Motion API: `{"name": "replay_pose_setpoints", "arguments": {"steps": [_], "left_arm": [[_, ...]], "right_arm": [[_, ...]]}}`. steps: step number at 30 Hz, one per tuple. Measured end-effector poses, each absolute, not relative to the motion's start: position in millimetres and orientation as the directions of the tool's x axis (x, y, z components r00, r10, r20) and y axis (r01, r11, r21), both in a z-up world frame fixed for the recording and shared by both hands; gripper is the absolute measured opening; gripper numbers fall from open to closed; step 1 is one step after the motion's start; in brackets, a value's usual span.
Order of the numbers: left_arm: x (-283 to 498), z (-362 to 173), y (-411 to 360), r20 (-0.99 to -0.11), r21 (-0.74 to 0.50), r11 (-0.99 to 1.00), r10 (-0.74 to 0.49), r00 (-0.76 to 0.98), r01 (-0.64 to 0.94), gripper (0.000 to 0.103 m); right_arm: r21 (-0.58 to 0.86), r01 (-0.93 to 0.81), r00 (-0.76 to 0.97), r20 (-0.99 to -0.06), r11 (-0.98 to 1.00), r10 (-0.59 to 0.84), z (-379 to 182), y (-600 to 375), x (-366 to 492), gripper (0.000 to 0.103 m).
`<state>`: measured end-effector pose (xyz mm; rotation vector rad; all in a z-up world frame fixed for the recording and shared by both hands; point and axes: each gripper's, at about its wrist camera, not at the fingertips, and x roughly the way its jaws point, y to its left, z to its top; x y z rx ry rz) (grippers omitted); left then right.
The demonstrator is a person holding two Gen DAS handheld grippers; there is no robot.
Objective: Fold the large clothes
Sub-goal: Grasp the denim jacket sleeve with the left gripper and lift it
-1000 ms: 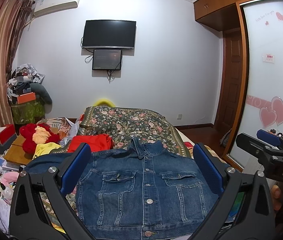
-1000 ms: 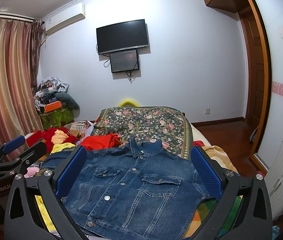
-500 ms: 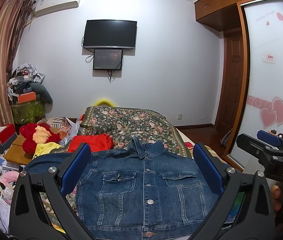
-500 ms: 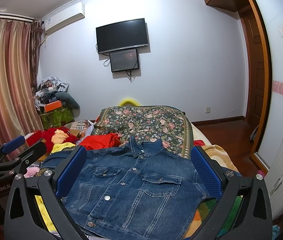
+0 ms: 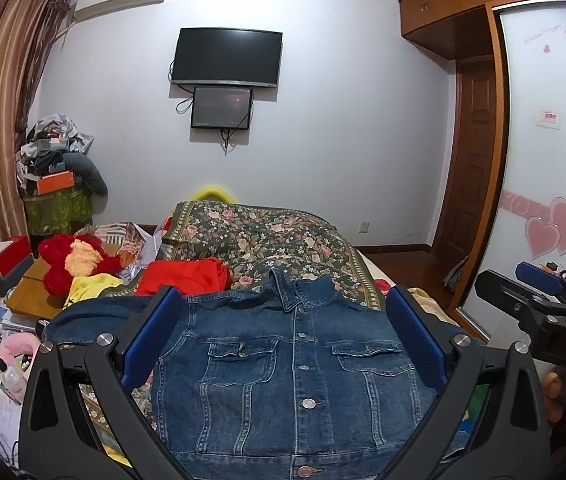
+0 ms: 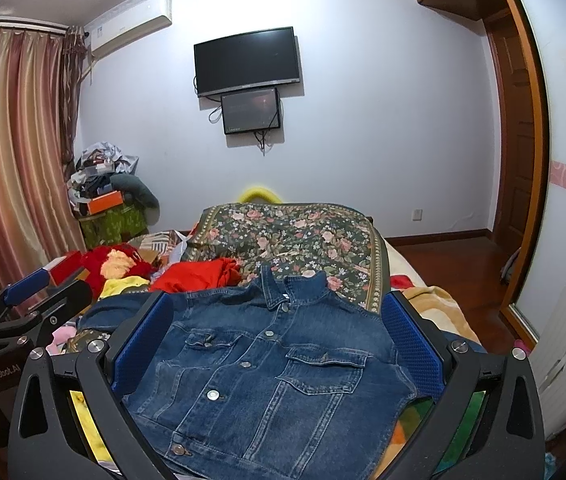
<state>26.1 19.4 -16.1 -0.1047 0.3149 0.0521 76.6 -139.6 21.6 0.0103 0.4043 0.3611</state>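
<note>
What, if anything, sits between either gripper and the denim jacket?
Nothing visible. The jacket lies flat, front up and buttoned, on the bed directly ahead of the open left gripper and open right gripper; the red garment lies beyond it.

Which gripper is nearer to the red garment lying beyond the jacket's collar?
Left. The red garment lies on the far left side of the denim jacket. The left gripper hovers on that side; the right gripper hovers further right.
</note>
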Motion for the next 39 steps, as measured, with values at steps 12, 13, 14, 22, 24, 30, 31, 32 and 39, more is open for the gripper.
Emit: {"name": "replay_pose_setpoints", "arguments": {"steps": [12, 13, 14, 22, 24, 30, 31, 32, 39], "left_arm": [[83, -46, 76, -0.416, -0.129, 0.972, 0.124, 0.901, -0.194, 0.103], [89, -50, 85, -0.425, -0.129, 0.968, 0.142, 0.894, -0.215, 0.103], [95, -54, 94, -0.432, -0.128, 0.962, 0.163, 0.887, -0.239, 0.103], [132, -90, 178, -0.497, -0.087, 0.873, 0.379, 0.780, -0.480, 0.103], [139, -102, 203, -0.514, -0.060, 0.838, 0.440, 0.736, -0.542, 0.103], [148, -134, 269, -0.575, -0.020, 0.757, 0.525, 0.627, -0.653, 0.102], [149, -140, 280, -0.588, -0.032, 0.751, 0.520, 0.620, -0.660, 0.102], [149, -147, 293, -0.607, -0.047, 0.742, 0.511, 0.609, -0.669, 0.102], [144, -201, 370, -0.760, -0.305, 0.665, 0.261, 0.595, -0.681, 0.102]], "right_arm": [[0.076, -0.333, 0.802, -0.502, 0.940, 0.325, -5, -120, 132, 0.103], [0.073, -0.330, 0.794, -0.518, 0.941, 0.319, -10, -117, 140, 0.103], [0.071, -0.328, 0.786, -0.533, 0.942, 0.314, -13, -115, 146, 0.103], [0.018, -0.277, 0.755, -0.614, 0.961, 0.229, -44, -99, 193, 0.103], [0.019, -0.262, 0.739, -0.639, 0.965, 0.213, -51, -97, 204, 0.103], [0.057, -0.239, 0.656, -0.726, 0.969, 0.205, -77, -92, 235, 0.103], [0.067, -0.238, 0.640, -0.739, 0.969, 0.208, -81, -90, 239, 0.103], [0.075, -0.239, 0.629, -0.748, 0.968, 0.213, -85, -90, 243, 0.103], [0.101, -0.227, 0.568, -0.794, 0.969, 0.216, -103, -85, 260, 0.103]]}}
